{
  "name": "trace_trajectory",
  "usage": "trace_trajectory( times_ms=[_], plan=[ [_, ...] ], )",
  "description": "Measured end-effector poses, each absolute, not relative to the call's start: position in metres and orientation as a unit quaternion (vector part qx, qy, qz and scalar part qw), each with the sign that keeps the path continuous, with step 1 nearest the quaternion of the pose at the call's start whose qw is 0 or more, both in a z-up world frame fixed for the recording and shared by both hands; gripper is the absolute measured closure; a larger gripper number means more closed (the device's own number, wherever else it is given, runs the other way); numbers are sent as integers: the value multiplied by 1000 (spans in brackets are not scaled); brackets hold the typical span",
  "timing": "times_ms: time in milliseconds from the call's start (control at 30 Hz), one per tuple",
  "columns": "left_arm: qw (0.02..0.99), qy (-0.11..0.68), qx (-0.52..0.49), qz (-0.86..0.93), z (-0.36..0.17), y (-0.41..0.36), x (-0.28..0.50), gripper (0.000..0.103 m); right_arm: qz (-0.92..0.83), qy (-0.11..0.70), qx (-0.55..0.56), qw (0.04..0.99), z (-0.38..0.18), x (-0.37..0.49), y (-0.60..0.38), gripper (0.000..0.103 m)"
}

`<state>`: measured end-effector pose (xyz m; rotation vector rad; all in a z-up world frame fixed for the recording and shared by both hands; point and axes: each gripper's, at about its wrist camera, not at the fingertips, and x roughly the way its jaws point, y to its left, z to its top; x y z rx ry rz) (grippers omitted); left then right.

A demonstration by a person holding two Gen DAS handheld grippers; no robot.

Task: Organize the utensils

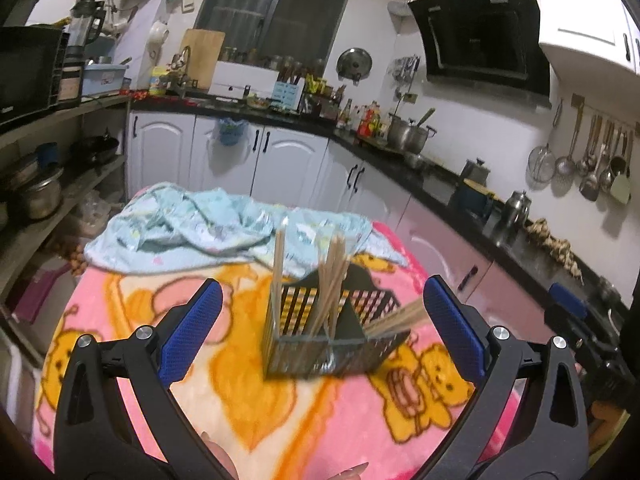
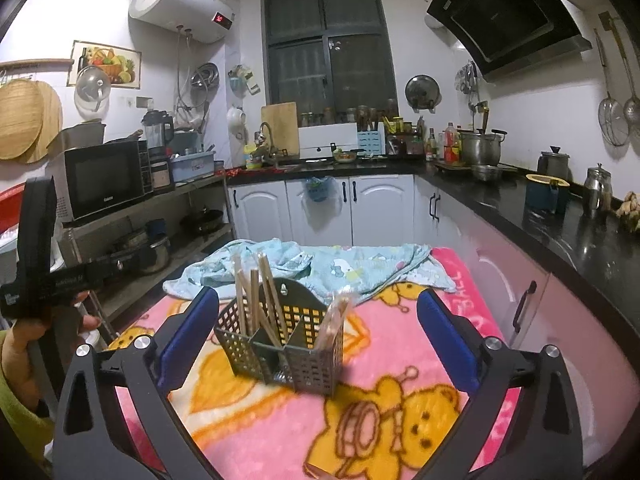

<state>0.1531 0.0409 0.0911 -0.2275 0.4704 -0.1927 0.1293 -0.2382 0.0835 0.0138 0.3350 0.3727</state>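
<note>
At centre of both wrist views, on a pink cartoon-bear blanket: a dark perforated plastic utensil caddy, divided into compartments, with wooden chopsticks standing in them. From the right wrist view, one bundle leaning at about 11 o'clock in the left compartment, another thinner bundle upright at the right corner; from the left wrist view, most sticks upright, a few tipped out toward 3 o'clock over the rim. Behind the caddy, toward 12 o'clock, a crumpled pale blue cloth. Left gripper spread wide, blue pads either side of the caddy but clear of it, nothing held. Right gripper likewise wide, empty, framing the caddy without touching. Probably light and fairly stiff, that caddy, though thin lattice walls may flex under a hard squeeze, and the soft blanket gives no firm footing, so easy to tip. Chopsticks: light, rigid, smooth, prone to roll and fan apart; best pinched as a bundle near mid-length, across the sticks. For the caddy, best taken at a rim wall or the raised back plate. Tipped sticks likeliest next to be righted, judging by how they lie.
</note>
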Motion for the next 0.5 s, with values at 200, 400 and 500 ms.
trace_trajectory(
  times_ms=[200, 400, 500],
  plan=[
    [957, 260, -98, -89, 66, 36, 139, 11, 187, 179, 1, 966, 62, 116, -234, 6],
    [952, 284, -77, -85, 39, 21, 128, 11, 182, 200, -20, 963, 31, 102, -226, 6],
    [952, 289, -68, -78, 25, 15, 120, 11, 169, 197, -31, 965, 15, 92, -223, 6]
  ],
)
